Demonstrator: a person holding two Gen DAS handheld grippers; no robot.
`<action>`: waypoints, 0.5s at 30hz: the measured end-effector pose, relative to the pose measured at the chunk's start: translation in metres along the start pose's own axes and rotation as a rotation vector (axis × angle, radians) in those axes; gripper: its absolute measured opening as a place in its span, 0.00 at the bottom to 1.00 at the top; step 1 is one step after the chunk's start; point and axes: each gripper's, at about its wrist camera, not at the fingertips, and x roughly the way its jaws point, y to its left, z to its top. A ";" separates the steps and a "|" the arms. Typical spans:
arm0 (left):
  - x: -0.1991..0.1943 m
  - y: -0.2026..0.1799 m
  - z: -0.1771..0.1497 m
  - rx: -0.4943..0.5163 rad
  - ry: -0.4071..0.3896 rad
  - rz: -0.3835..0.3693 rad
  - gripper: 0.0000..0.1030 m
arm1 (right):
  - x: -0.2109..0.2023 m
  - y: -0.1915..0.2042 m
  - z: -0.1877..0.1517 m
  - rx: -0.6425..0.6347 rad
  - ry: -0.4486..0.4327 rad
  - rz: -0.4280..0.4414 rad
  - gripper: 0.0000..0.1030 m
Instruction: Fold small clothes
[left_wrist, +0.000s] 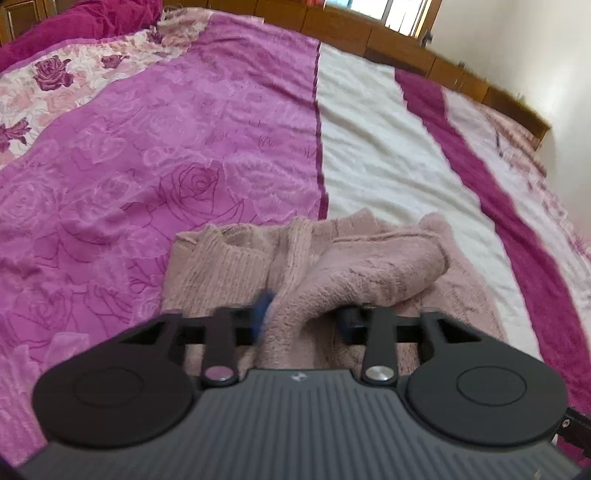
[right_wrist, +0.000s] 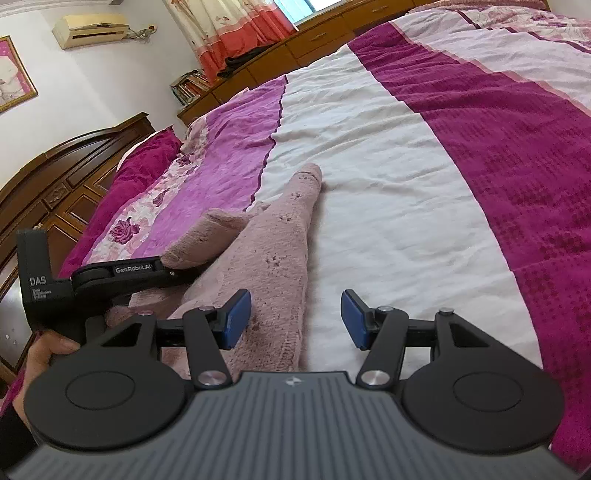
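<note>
Sweater (left_wrist: 295, 266), dusty pink, fuzzy, spread on striped bedspread (left_wrist: 369, 147). Left gripper (left_wrist: 303, 317) clamped on bunched fold of it, pads pressing fabric. Right gripper (right_wrist: 295, 319) open, nothing between pads, poised over sweater's right edge.

dusty pink fuzzy sweater (left_wrist: 306, 258); bedspread (left_wrist: 369, 155) striped magenta, white and rose-patterned pink; blue-padded fingers (right_wrist: 238, 319).
</note>
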 end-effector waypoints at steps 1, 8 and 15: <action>-0.003 0.002 -0.002 -0.014 -0.019 -0.010 0.20 | 0.000 -0.001 0.000 0.004 0.000 -0.001 0.60; -0.044 0.034 -0.008 -0.190 -0.102 -0.058 0.18 | 0.000 0.000 0.000 -0.005 -0.002 0.011 0.60; -0.021 0.061 -0.005 -0.232 0.026 -0.023 0.36 | 0.004 0.015 -0.008 -0.043 0.016 0.026 0.60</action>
